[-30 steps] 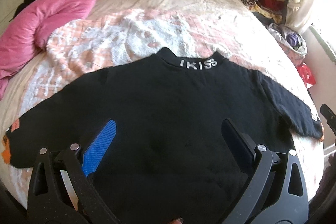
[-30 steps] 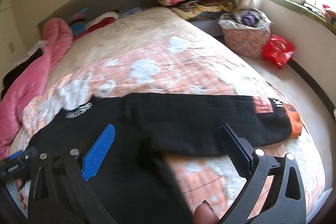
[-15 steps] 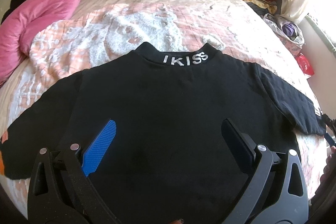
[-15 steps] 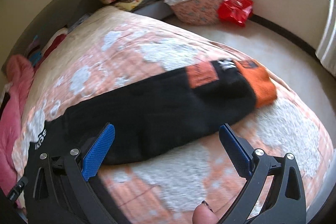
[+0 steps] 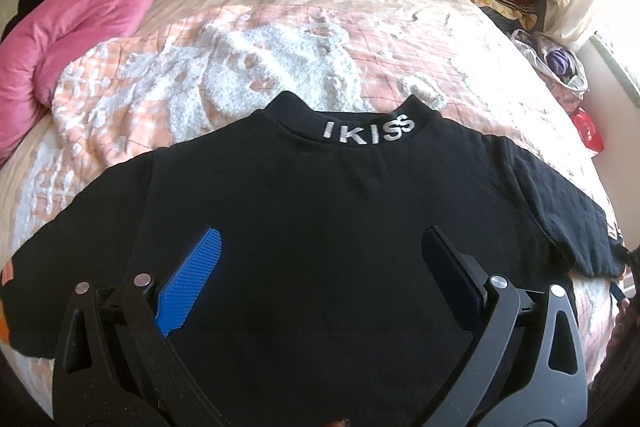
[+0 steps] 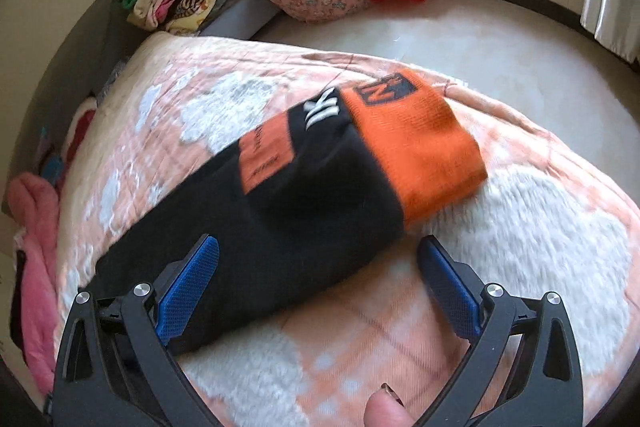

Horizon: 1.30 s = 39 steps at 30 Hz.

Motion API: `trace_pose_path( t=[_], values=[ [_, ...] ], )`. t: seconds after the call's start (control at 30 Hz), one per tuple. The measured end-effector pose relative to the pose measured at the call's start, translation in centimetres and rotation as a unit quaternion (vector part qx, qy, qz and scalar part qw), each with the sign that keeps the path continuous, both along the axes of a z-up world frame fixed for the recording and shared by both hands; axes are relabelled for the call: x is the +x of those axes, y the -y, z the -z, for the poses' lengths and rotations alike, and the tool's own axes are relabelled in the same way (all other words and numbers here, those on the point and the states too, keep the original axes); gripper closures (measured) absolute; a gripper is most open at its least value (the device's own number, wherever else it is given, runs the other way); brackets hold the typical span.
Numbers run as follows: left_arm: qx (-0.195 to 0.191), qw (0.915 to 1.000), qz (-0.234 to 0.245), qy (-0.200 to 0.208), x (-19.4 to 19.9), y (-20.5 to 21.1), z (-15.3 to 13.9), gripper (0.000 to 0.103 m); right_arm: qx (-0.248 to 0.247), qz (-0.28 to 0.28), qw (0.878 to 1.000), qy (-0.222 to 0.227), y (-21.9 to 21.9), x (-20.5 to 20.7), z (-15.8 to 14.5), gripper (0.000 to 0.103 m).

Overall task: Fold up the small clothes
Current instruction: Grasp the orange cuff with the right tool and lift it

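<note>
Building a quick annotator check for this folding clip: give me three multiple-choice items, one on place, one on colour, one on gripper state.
1. Where does the black long-sleeved sweater lie?
A. on the floor
B. spread flat on the peach and white patterned blanket
C. on the clothes stack by the window

2. What colour is the ribbed cuff of the sleeve in the right wrist view?
A. orange
B. green
C. white

3. How does the right gripper stand?
A. shut on the cuff
B. shut on the blanket
C. open, over the sleeve

Answers:
1 B, the sweater's body and both sleeves lie spread out on the blanket.
2 A, the sleeve ends in an orange band.
3 C, its jaws stand wide apart with nothing pinched.
</note>
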State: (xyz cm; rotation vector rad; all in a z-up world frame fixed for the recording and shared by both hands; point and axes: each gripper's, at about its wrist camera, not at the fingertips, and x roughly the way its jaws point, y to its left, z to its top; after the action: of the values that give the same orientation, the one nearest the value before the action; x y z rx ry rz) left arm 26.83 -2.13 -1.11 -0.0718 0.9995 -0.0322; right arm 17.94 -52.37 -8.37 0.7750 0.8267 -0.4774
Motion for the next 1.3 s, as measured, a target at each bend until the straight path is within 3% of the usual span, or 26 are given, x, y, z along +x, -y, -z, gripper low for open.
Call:
trace_pose_path(
  t=[0.07, 0.17, 0.3, 0.33, 0.73, 1.07, 1.3],
  values=[
    [0.000, 1.0000, -0.005, 0.000, -0.2, -0.5, 0.0, 0.009, 0.004, 0.006, 1.000, 0.012, 0.5, 0.3, -0.1, 0.010],
    [-0.008, 0.9999, -0.012, -0.005, -0.5, -1.1, -0.3, 0.009, 0.010, 0.023, 0.999, 0.022, 1.4, 0.5, -0.3, 0.035],
    [-0.015, 0.9997, -0.018, 0.008, -1.0, -1.6, -1.9, 0.009, -0.004, 0.020, 0.999, 0.030, 1.6, 1.0, -1.2, 0.081],
    [-0.017, 0.9996, -0.017, 0.012, -1.1, -1.7, -2.3, 0.009, -0.008, 0.012, 0.999, 0.037, 1.4, 1.1, -1.5, 0.085],
    [-0.053, 0.9981, -0.003, 0.031, -2.0, -2.0, -4.8, 0.009, -0.058, -0.121, 0.980, 0.148, -5.6, 2.2, -9.8, 0.088],
    [-0.096, 0.9948, -0.008, 0.035, -3.0, -4.3, -5.8, 0.009, -0.092, -0.224, 0.955, 0.174, -13.7, 4.4, -13.9, 0.088],
    [-0.114, 0.9926, -0.023, 0.033, -3.1, -6.3, -6.1, 0.009, -0.100, -0.286, 0.936, 0.177, -20.0, 6.0, -14.6, 0.088]
  ],
)
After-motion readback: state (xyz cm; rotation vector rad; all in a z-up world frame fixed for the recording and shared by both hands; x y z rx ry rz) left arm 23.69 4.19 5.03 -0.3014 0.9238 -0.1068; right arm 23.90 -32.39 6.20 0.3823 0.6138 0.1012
